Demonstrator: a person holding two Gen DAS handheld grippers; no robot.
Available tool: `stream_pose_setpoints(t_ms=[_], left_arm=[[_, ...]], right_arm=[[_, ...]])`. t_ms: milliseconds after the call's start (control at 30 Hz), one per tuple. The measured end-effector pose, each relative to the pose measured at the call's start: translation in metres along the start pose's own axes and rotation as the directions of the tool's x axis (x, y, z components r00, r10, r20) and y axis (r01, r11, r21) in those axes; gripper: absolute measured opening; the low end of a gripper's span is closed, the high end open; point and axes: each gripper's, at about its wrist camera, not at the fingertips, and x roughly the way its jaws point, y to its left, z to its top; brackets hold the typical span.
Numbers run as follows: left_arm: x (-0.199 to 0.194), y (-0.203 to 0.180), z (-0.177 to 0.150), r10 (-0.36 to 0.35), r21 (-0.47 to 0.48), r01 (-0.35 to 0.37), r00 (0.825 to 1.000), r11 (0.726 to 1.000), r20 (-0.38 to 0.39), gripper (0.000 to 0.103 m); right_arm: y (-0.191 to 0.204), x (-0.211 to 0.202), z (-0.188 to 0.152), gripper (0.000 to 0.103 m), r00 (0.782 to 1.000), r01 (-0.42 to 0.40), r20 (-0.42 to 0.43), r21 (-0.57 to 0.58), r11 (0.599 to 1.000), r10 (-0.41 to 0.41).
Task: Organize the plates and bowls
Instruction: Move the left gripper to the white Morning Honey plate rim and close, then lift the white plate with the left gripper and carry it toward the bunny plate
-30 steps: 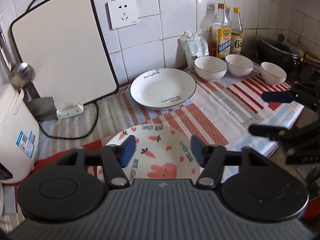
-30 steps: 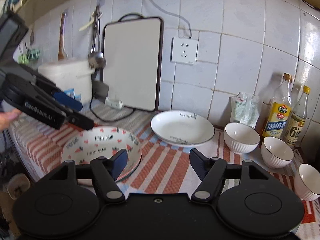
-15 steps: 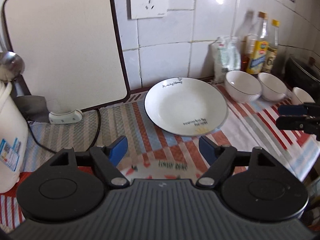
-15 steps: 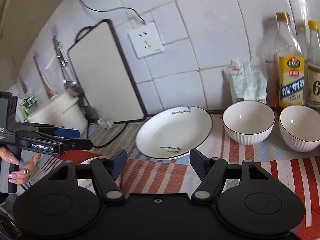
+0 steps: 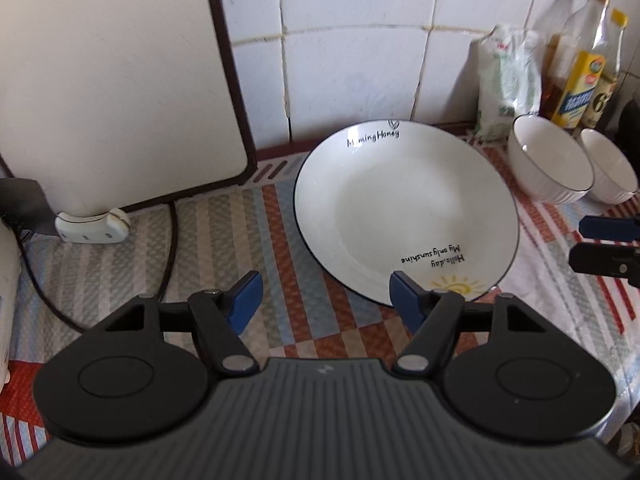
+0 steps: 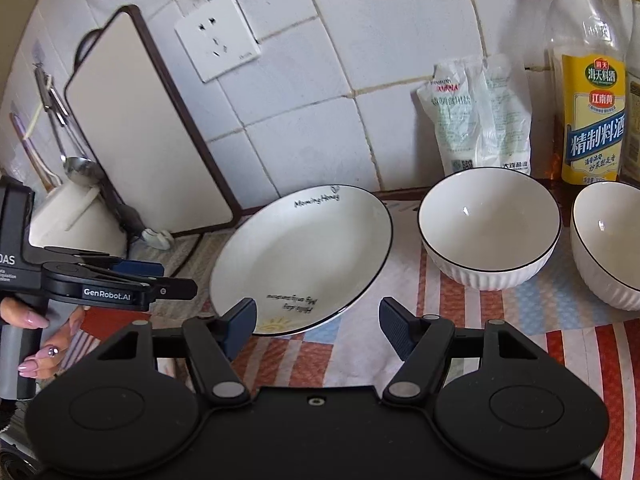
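Observation:
A white plate with a dark rim and black lettering (image 5: 404, 212) lies on the striped cloth; it also shows in the right wrist view (image 6: 304, 256). Two white ribbed bowls (image 6: 488, 228) (image 6: 608, 240) stand to its right, also in the left wrist view (image 5: 550, 164). My left gripper (image 5: 326, 300) is open and empty, its right fingertip over the plate's near rim. My right gripper (image 6: 318, 320) is open and empty at the plate's near right edge. The right gripper's fingers (image 5: 608, 228) show at the left view's right edge. The left gripper (image 6: 120, 280) shows at the right view's left.
A cutting board (image 5: 112, 80) leans on the tiled wall with a cable and plug (image 5: 92, 230) at its foot. A white bag (image 6: 480, 120) and bottles (image 6: 588, 92) stand behind the bowls. A wall socket (image 6: 216, 36), hanging utensils (image 6: 64, 136) and a white appliance (image 6: 76, 224) are on the left.
Both grippers have moved forward, closer to the white plate and the wall. The carrot-and-rabbit plate has dropped out of both views. Both grippers stay open.

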Motion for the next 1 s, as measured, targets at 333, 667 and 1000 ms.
stream_pose_setpoints(t_ms=[333, 667, 1000], left_arm=[[0.041, 0.006, 0.017, -0.011, -0.093, 0.004, 0.997, 0.996, -0.078, 0.06], [0.06, 0.025, 0.02, -0.031, -0.17, 0.024, 0.999, 0.985, -0.04, 0.017], [0.069, 0.034, 0.016, -0.065, -0.223, 0.07, 0.997, 0.972, 0.032, 0.019]], right_arm=[[-0.017, 0.042, 0.01, 0.073, 0.999, -0.004, -0.048, 0.054, 0.999, 0.006], [-0.023, 0.068, 0.01, 0.052, 0.999, 0.05, -0.023, 0.041, 0.998, -0.049], [-0.04, 0.094, 0.008, 0.021, 1.0, 0.028, -0.001, 0.118, 0.993, -0.028]])
